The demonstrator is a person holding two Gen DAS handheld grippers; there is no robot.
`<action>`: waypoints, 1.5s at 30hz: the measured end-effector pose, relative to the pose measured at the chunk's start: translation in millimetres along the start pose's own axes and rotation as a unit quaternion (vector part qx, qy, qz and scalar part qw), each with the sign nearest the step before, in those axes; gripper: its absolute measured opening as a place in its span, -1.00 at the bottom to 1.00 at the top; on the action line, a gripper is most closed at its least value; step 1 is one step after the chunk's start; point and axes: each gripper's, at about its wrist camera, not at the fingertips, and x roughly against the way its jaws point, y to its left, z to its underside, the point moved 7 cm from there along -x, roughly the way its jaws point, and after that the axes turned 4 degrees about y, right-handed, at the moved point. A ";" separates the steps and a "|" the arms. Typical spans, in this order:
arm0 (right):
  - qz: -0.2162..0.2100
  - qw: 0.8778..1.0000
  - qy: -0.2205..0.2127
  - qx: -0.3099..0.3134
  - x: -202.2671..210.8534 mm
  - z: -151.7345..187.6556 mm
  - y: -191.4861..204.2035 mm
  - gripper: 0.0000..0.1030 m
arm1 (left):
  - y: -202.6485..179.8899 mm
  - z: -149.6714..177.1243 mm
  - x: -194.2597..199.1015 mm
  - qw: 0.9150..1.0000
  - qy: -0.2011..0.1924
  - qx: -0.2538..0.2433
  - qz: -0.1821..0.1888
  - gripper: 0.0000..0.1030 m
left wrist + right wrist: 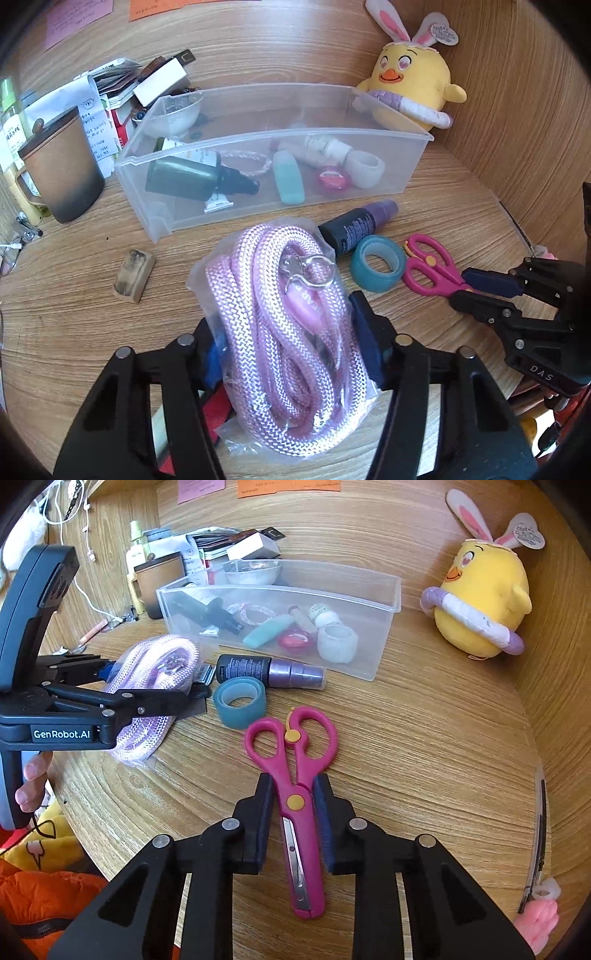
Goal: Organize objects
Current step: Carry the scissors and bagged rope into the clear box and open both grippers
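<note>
Nearest your left camera is the pink rope (280,332), coiled inside a clear plastic bag, and your left claw (291,343) has it pinched from both sides, the blue pads pressing into the bag while it rests on the wooden surface (74,314). Your right claw (293,812) is closed on the pink scissors (295,775), gripping them just below the yellow pivot, handles pointing away from you and the blade tips toward the camera; they lie flat on the surface. Just beyond the scissors sits a teal tape roll (240,701), and beside that a dark bottle with a purple cap (269,672) lies on its side, close to the front wall of the clear plastic bin (384,627). The bin already holds a dark green bottle (184,177), a teal tube (288,177), a round pink tin (334,179), a white ring-shaped holder (365,168) and a few smaller items (too jumbled to tell apart). A yellow plush chick with rabbit ears (480,602) stands to the right of the bin, and a brown lidded cup (62,166) stands to its left. A small wooden block (135,273) lies on its own left of the rope.
</note>
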 end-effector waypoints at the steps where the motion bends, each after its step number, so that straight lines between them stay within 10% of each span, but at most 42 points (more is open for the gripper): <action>1: 0.001 1.000 -0.003 -0.004 1.2 -0.5 -1.2 -0.61 | 1.4 -0.1 2.7 1.000 -0.003 0.001 0.000 0.07; 28: -0.003 0.987 -0.154 -0.039 60.0 -115.4 -17.8 -0.61 | 30.9 -102.5 81.5 0.989 -0.141 0.029 -0.012 0.03; 45: -0.038 0.992 -0.117 -0.032 0.4 -180.1 -11.4 -0.61 | 58.9 -154.4 10.6 0.993 -0.088 0.076 -0.027 0.03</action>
